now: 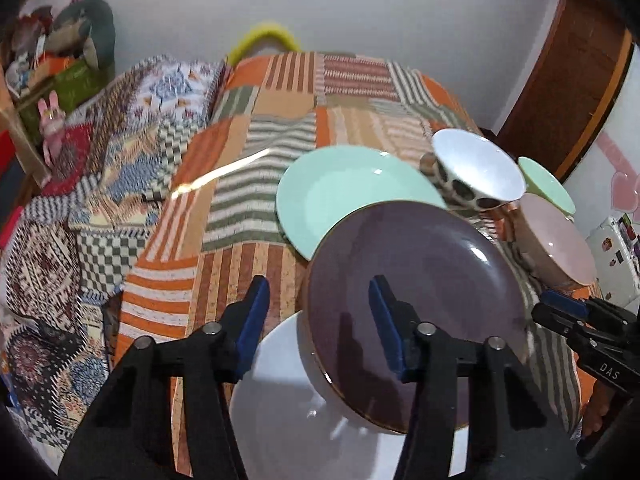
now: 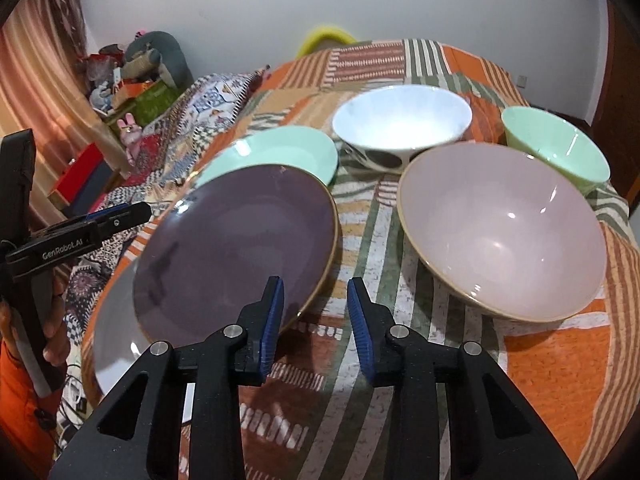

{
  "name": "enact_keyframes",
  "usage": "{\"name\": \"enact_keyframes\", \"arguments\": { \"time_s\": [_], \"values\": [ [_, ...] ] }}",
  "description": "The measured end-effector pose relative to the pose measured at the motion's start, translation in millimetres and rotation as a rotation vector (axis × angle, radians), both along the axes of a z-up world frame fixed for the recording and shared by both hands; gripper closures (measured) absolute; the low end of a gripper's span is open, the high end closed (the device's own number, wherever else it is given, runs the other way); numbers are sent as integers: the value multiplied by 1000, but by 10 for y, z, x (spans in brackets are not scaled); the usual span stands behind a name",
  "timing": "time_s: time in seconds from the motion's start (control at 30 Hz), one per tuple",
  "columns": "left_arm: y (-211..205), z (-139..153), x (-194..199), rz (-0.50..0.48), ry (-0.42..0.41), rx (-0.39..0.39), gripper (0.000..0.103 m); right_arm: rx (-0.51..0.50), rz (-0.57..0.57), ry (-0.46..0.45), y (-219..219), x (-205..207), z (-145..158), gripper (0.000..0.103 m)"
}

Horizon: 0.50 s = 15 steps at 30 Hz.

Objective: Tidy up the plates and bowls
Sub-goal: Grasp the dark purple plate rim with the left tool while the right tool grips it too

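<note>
Purple plate (image 2: 236,248) sits tilted on the white plate (image 1: 304,412); my left fingers (image 1: 316,328) straddle its rim, my right fingers (image 2: 316,320) half-open, gripping nothing; a shallow pinch could let it slide.

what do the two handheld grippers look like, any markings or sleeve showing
Both are matte black linkage frames with silver pivot pins and ribbed blue finger pads. The left gripper reads "GenRobot.AI" in white on its side; the right gripper shows "DAS" on its body. An orange sleeve shows beside the left gripper's handle.
</note>
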<state>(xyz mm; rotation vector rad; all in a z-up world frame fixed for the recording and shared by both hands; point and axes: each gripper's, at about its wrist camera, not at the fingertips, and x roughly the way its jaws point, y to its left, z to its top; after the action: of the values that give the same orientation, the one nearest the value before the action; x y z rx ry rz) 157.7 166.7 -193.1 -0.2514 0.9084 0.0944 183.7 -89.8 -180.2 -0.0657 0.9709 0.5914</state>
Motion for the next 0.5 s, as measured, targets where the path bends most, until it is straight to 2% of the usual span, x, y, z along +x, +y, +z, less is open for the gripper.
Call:
{"name": "enact_keyframes", "arguments": {
  "time_s": [0.13,0.27,0.33,0.5],
  "values": [
    [109,-160,90,5,42,-53,63,-14,-2,22,21,34,-64,73],
    [122,-224,129,-11,46,-58,66,-4,2,54,42,80,-130,74],
    [109,-251,150,-28,52,-56,72,2,0,62,57,104,-140,74],
    [85,-307,200,-65,62,-57,78,15,-1,78,75,146,-159,76]
  ]
}}
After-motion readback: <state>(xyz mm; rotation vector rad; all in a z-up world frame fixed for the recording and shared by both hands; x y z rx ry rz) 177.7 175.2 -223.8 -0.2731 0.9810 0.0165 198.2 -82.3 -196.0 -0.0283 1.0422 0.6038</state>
